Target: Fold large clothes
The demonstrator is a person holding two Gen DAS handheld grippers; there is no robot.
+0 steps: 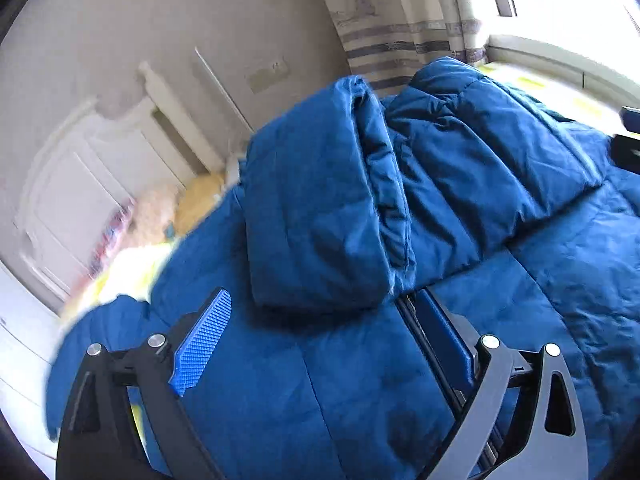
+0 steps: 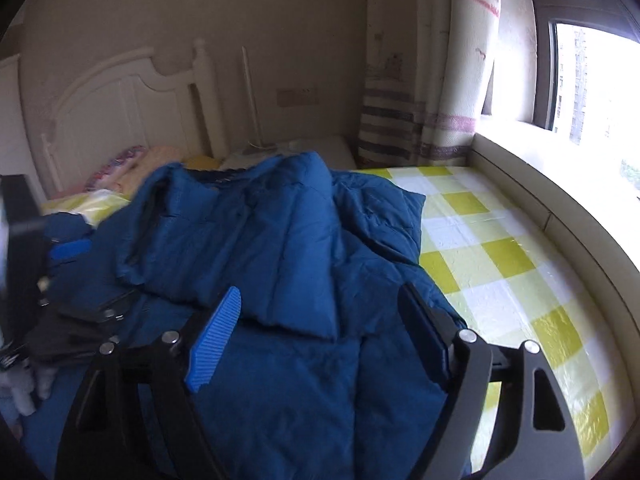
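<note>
Across the centre of both frames, your blue padded jacket lies partly folded on the yellow-checked bed sheet. Your left gripper and right gripper stand spread wide above it, holding nothing.

The left gripper has black curved arms joined by round silver screws, and its fingers carry bright blue ribbed pads. The right gripper is built alike: black frame, slotted side plates, silver screws, blue ridged pads.
</note>
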